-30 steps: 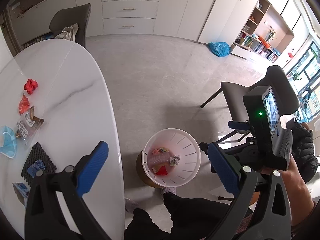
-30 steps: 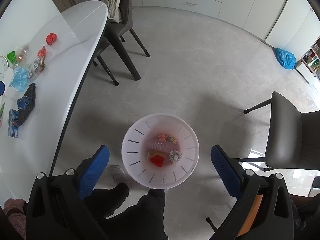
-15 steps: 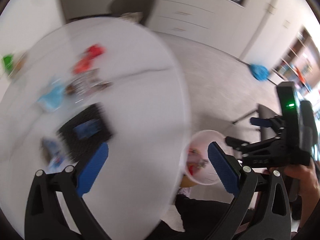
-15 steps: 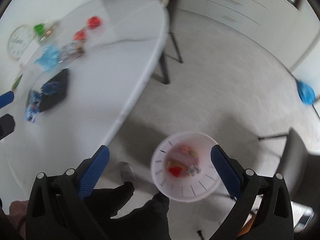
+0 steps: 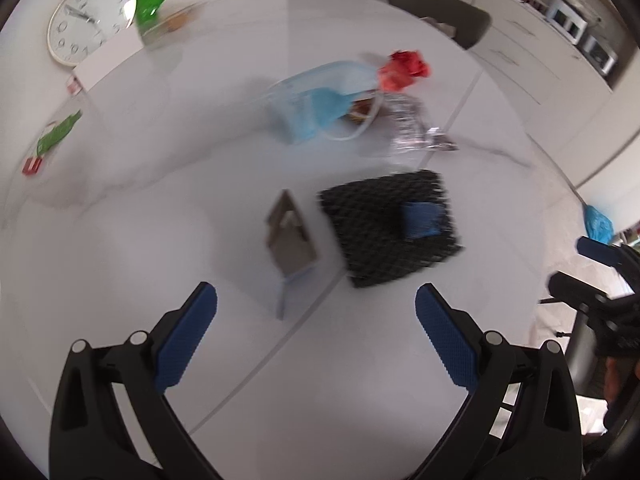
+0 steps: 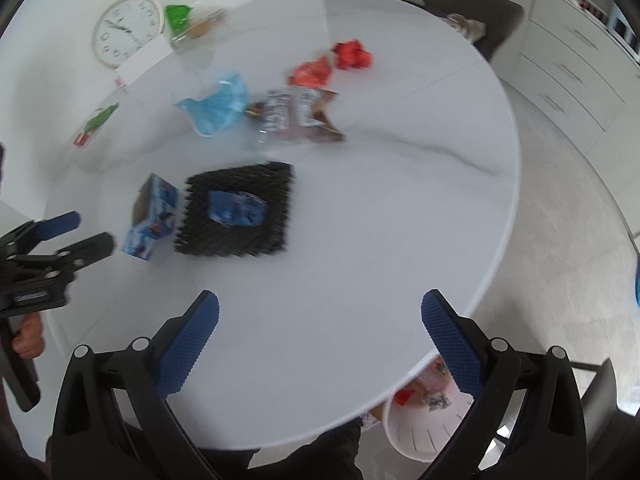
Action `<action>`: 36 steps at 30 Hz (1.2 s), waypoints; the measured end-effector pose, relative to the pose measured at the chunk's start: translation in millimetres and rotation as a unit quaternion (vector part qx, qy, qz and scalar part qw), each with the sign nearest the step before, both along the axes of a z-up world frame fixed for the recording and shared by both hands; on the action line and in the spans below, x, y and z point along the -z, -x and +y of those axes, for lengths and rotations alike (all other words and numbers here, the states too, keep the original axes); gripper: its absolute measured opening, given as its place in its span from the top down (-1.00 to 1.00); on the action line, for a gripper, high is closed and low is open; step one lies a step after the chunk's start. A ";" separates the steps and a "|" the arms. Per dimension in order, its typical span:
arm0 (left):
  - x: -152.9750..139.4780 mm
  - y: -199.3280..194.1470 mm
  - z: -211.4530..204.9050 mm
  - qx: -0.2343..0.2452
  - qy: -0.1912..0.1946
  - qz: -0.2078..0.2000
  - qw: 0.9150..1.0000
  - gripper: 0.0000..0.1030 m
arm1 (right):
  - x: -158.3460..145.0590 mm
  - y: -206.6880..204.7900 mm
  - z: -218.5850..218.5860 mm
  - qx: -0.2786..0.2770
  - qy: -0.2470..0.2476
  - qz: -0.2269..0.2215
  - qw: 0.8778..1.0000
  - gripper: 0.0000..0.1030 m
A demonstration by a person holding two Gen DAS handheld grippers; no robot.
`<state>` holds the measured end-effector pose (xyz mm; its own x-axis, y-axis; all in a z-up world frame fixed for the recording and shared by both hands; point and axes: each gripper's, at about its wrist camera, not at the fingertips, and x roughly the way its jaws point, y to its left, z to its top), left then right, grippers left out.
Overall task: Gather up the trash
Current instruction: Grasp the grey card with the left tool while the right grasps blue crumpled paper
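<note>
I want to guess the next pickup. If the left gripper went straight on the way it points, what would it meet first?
Probably the small open carton lying on the white table; it sits between the open left gripper's fingers, nearest ahead. The black mesh mat lies just to its right. Blur leaves depth unclear.

Left claw (image 5: pixel 316 308) spread wide and empty, right claw (image 6: pixel 320 316) likewise gaping, both angled downward

White round table (image 6: pixel 400 240), grey floor (image 6: pixel 560 160), cabinets (image 6: pixel 580 60).
</note>
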<state>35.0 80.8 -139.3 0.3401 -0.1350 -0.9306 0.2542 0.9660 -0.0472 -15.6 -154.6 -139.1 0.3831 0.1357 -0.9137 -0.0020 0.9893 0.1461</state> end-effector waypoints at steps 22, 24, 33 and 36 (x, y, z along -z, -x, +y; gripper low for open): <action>69.7 -59.1 7.2 -0.049 0.034 0.054 0.997 0.47 | 12.9 -37.3 28.5 -0.043 -0.008 0.010 0.999 -0.95; 65.8 -57.0 10.2 -0.055 0.038 0.050 0.997 0.49 | 14.4 -44.0 32.8 -0.058 -0.014 0.006 0.998 -0.95; 45.0 -45.4 18.4 -0.065 0.054 0.036 0.996 0.49 | 49.0 -91.6 60.8 -0.082 -0.023 0.027 0.996 -0.57; 38.4 -41.9 21.2 -0.063 0.052 0.028 0.996 0.49 | 61.5 -101.6 67.1 -0.079 -0.026 0.041 0.996 -0.37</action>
<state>76.9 102.0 -177.7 0.3080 -0.1923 -0.9318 0.1262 0.9790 -0.1603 86.0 -87.4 -200.6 0.2783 0.2358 -0.9311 -0.1427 0.9688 0.2027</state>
